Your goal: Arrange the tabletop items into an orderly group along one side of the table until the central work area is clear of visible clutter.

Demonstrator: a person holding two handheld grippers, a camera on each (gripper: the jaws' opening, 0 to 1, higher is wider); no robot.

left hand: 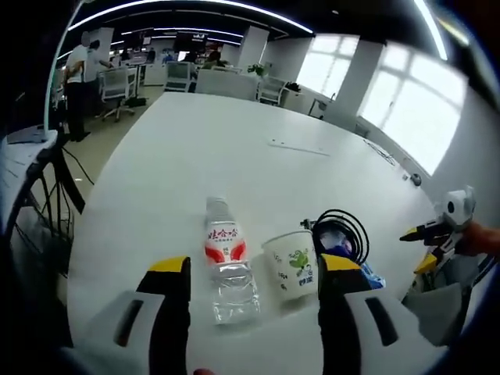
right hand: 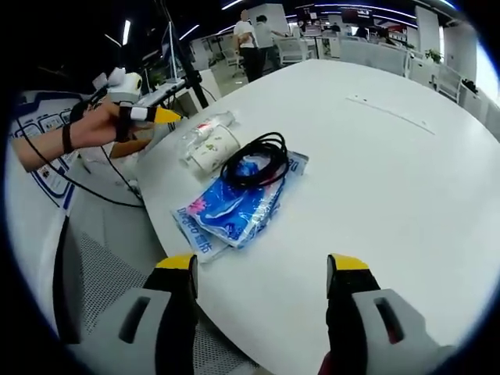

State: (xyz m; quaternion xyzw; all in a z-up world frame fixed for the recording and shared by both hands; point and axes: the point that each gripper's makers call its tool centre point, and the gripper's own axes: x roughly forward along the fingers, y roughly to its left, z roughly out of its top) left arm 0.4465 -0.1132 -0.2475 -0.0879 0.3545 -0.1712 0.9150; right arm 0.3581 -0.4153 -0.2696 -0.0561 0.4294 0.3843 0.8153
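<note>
Setting: open-plan office. Evidence: large white table (left hand: 234, 156); rows of desks with office chairs (left hand: 116, 84) behind it; white columns (left hand: 251, 47); long ceiling light strips (left hand: 180, 6); broad windows (left hand: 414, 109) along one wall; people standing (left hand: 78, 86) among the workstations; potted plant (left hand: 255, 69).

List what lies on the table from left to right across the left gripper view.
Water bottle lying on its side → paper cup → coiled black cable on the blue packet → the other gripper coming in from the right edge.
</note>
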